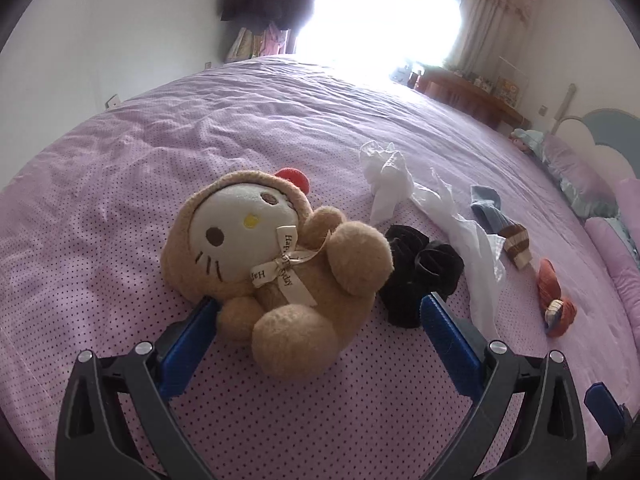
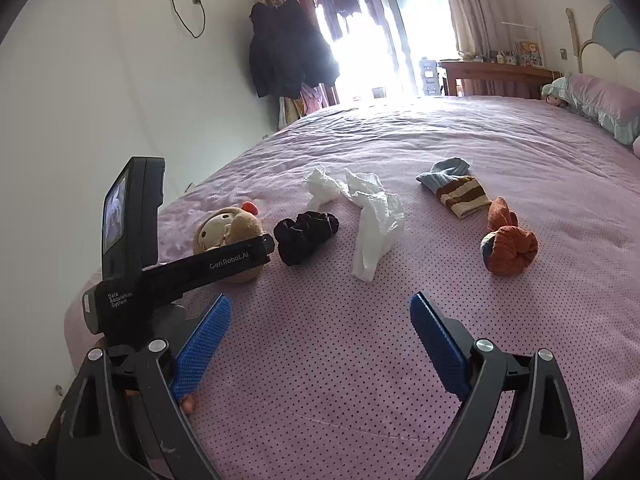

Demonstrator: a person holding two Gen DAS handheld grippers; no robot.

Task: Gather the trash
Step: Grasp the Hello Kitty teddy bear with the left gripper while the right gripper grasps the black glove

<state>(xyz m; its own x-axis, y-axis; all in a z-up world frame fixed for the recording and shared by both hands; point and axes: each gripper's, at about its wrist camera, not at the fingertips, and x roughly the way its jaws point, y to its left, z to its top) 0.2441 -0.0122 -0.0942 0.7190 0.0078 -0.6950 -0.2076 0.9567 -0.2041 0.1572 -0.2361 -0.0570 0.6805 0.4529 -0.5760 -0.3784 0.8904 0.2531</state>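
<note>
Two crumpled white tissues lie on the purple bed: a small one (image 2: 322,187) farther back and a long one (image 2: 376,224) nearer; they also show in the left wrist view, the small one (image 1: 386,184) and the long one (image 1: 476,252). My left gripper (image 1: 320,308) is open, its blue fingers on either side of a brown Hello Kitty plush (image 1: 280,256). My right gripper (image 2: 320,308) is open and empty above the sheet, short of the long tissue. The left gripper's body (image 2: 180,272) shows at the left of the right wrist view.
A black sock bundle (image 2: 306,236), a blue and brown striped sock (image 2: 456,188) and an orange sock ball (image 2: 508,244) lie on the bed (image 2: 320,360). Pillows (image 2: 600,104) and a headboard are at the right. A desk and bright door stand behind.
</note>
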